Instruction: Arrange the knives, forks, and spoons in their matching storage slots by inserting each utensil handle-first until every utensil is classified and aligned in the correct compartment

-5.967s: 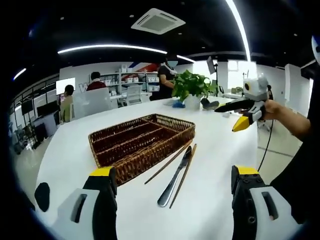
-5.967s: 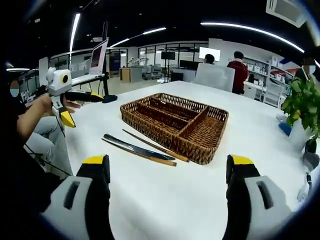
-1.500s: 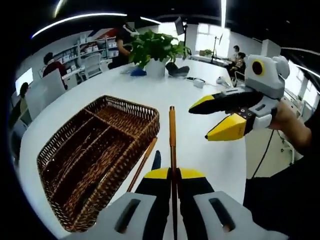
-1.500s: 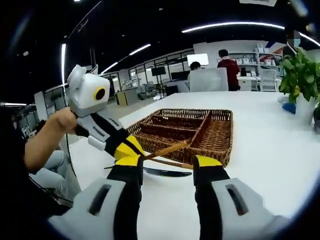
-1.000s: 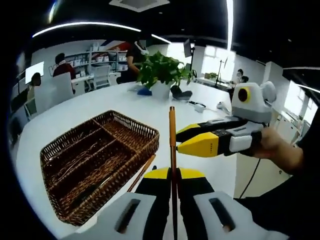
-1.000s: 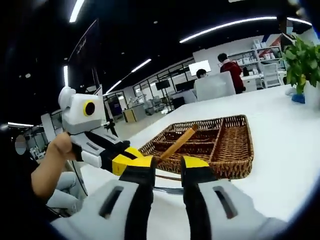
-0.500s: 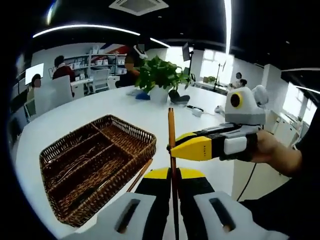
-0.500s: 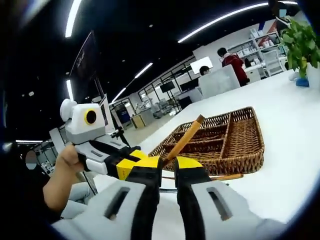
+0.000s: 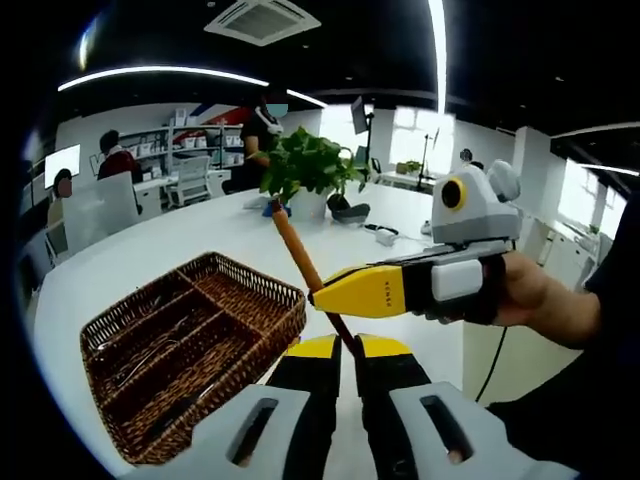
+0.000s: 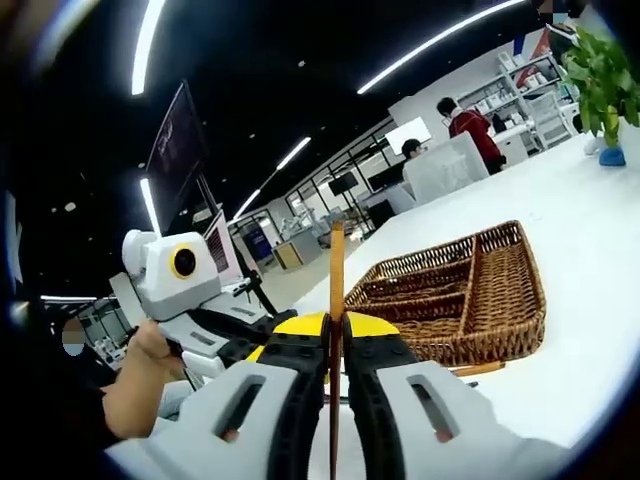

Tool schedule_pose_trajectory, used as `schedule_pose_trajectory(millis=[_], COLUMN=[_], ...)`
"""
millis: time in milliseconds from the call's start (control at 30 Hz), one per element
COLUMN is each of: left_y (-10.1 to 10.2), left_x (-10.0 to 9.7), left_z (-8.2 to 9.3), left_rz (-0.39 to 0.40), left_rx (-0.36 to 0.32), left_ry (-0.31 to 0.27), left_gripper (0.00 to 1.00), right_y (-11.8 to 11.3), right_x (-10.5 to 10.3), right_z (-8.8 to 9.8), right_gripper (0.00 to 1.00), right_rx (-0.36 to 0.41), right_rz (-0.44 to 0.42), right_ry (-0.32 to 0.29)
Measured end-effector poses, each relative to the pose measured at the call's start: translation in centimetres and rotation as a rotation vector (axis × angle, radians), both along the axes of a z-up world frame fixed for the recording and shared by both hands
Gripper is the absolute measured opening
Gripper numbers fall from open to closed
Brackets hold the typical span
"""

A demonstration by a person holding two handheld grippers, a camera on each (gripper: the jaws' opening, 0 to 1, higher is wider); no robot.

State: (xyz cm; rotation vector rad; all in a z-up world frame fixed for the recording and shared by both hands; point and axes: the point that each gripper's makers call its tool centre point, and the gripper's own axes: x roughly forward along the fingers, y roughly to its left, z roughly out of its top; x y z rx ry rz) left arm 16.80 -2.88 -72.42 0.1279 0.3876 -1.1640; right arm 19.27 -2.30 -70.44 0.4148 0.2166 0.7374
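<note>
No writing legible; both the left hand-held gripper (image 9: 338, 345) and right hand-held gripper (image 10: 335, 325) now clench the chopstick (image 10: 336, 300), newly tilted toward 11 o'clock.

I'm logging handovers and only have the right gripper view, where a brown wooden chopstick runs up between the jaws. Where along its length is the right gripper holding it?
Observer: In the left gripper view, the right gripper pinches the brown wooden chopstick below its middle.
Operator: And the bottom end?
Observer: It sits between the closed jaws of the left gripper, and the stick leans toward the brown wicker basket.
</note>
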Motion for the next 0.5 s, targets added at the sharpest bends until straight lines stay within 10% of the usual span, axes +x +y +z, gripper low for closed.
schedule_pose_trajectory(millis=[500], left_y=[2.0], left_x=[0.6], left_z=[-0.9], left_rz=[0.04], left_rx=[0.029], left_ry=[-0.054], left_gripper=[0.16], right_y=[-0.5], right_x=[1.4], right_z=[-0.3], right_gripper=[0.04], right_rx=[-0.142], right_rz=[-0.052], right_ry=[-0.04])
